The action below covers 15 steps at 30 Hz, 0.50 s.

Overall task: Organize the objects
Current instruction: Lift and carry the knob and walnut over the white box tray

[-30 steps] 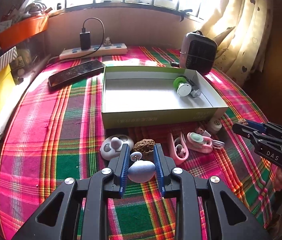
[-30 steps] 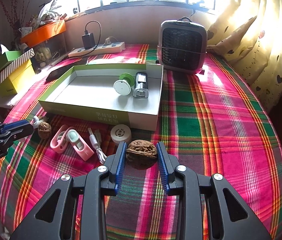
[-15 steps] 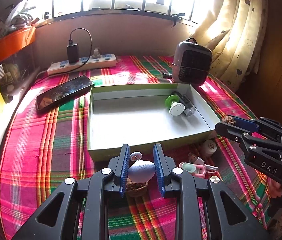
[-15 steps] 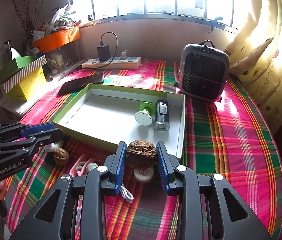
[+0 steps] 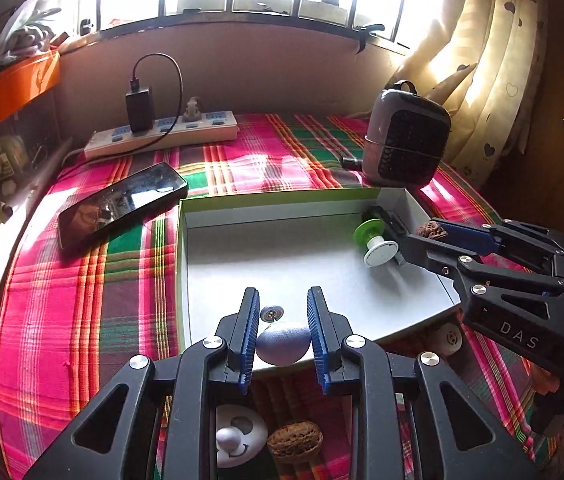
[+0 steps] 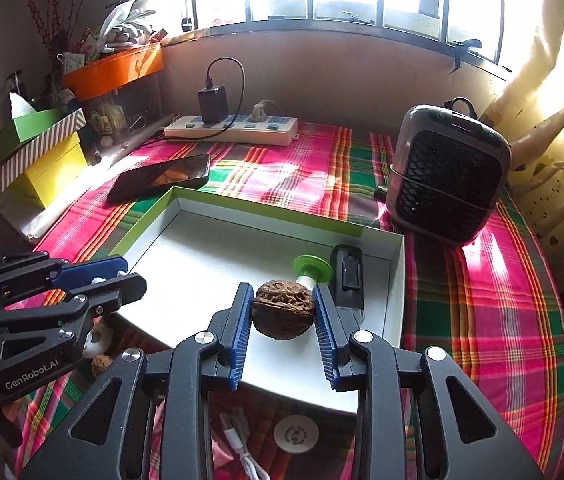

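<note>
- My left gripper has its two blue ribbed fingers pinching one small bluish-grey pebble-shaped thing, held above the near edge of the box.
- My right gripper has its two fingers clamped on one walnut, one pad on each side, held above the box's white floor near its right end.
- There is one box, shallow, white inside with a green rim, lying open on the plaid tablecloth.
- Two things lie in the box at its far right corner: one green-and-white spool and one small black device, just beside each other.
- One small round disc shows between my left fingers, beyond the pebble; I cannot tell whether it hangs from it or lies in the box.
- Outside the box, on the cloth near me, I count one second walnut, one white smiling-face toy, one white round cap and one white cable.
- Behind the box: one black phone lying flat, one power strip with one black charger plugged in, and one grey heater standing upright.
- At the left edge: one orange tray and one stack of yellow, striped and green boxes.
</note>
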Each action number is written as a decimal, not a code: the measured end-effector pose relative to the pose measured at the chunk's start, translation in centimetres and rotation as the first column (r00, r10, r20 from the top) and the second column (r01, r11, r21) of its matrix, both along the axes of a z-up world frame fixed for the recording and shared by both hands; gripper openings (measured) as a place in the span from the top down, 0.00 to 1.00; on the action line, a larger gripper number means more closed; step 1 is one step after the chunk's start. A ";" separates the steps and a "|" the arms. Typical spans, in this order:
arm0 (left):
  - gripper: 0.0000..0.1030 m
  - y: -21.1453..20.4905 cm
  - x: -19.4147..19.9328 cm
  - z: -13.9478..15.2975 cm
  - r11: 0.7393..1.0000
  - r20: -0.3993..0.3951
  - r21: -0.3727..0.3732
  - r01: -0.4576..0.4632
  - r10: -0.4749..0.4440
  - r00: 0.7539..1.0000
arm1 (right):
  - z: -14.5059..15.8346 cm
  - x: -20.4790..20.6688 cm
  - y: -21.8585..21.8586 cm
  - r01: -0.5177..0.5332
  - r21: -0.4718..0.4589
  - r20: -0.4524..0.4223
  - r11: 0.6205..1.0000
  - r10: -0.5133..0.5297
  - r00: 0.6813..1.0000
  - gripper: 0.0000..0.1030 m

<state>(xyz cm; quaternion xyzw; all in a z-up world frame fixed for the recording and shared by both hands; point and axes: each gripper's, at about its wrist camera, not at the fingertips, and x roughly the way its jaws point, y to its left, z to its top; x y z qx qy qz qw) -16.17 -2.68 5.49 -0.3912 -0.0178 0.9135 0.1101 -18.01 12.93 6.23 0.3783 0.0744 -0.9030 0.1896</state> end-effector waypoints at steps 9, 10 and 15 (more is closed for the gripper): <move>0.78 0.0 -3.4 -1.3 1.000 0.040 -0.025 0.003 -0.002 0.999 | -1.5 -4.2 -1.3 -0.012 0.030 0.048 0.999 0.011 0.999 0.69; 0.78 0.0 -3.8 -1.4 1.000 0.043 -0.028 0.001 0.001 0.999 | -1.7 -4.5 -1.3 -0.013 0.029 0.054 0.999 0.012 0.998 0.69; 0.78 -0.3 -5.1 -1.7 1.000 0.053 -0.024 -0.009 0.010 0.999 | -2.5 -6.4 -1.6 -0.019 0.034 0.082 0.999 0.016 0.997 0.69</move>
